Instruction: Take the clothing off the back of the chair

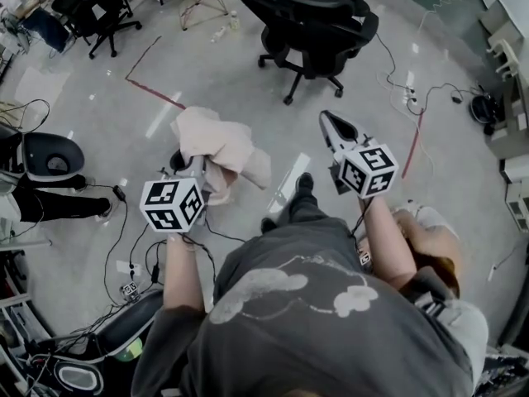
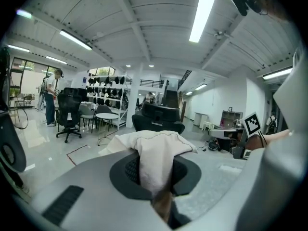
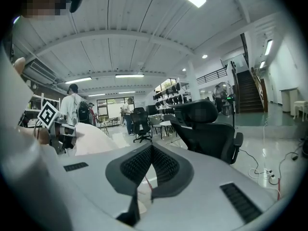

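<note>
**Cream garment off the chair, pinched in the left gripper**

Cream-coloured and soft, the clothing [image 1: 216, 143] hangs bunched in the air in front of the person, above the grey floor [image 1: 99, 89]. It is well apart from the black office chair [image 1: 310, 23], whose back shows no fabric on it in any view. Judged from that, the removal itself looks done. The step in hand is carrying the garment clear, or waiting with it.

The left gripper [image 2: 155, 165] is pressed nearly together on a fold of the cloth. Its own view shows the fabric squeezed between the ribbed pads and spilling forward over the tips in a loose heap. Only this one fold is caught, and the rest of the garment droops freely to the side.

The right gripper [image 3: 151, 148] has its jaws brought together at the tips with nothing between them. Only floor shows through the gap lower down. It hangs beside the cloth without touching it, pointing roughly toward the chair.

The next move probably calls for keeping the left pinch firm while the garment travels to wherever it should be laid. The task names no such place. If the cloth sags or slips, the empty right gripper is near enough to open and take a second hold.
</note>
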Tool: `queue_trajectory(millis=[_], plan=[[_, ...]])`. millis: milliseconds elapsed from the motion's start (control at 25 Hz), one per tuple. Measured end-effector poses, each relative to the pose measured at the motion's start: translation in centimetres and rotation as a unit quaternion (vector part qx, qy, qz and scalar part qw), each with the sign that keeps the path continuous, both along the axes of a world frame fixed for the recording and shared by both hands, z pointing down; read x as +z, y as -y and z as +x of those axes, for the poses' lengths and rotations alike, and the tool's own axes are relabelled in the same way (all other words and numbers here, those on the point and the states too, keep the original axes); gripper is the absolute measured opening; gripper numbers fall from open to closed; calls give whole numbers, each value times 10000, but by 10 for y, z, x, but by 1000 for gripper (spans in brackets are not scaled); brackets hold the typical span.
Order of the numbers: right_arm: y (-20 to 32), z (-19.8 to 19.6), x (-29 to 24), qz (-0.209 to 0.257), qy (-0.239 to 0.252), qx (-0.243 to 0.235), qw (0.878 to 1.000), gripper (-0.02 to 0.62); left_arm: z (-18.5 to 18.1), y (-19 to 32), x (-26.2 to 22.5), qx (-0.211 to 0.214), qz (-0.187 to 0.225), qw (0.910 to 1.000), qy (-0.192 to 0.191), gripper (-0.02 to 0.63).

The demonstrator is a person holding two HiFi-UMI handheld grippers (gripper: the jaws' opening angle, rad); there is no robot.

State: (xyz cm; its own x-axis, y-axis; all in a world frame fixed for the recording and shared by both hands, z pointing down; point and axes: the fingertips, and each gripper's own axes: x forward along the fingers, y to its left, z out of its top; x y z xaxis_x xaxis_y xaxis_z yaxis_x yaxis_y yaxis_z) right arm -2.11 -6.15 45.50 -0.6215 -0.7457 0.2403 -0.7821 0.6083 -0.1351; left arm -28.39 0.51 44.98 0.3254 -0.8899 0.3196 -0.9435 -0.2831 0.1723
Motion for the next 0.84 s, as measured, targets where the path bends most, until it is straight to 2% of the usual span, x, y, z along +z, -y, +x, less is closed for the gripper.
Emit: queue_trajectory(millis=[360,840], plan=[[-10,9,1,33,-13,35,10000,-8,20,-6,-1,229,-77,9997,101,21],[-10,5,-3,132,-7,-1,9999,-9,22,1,-10,259,28,9997,44,21]])
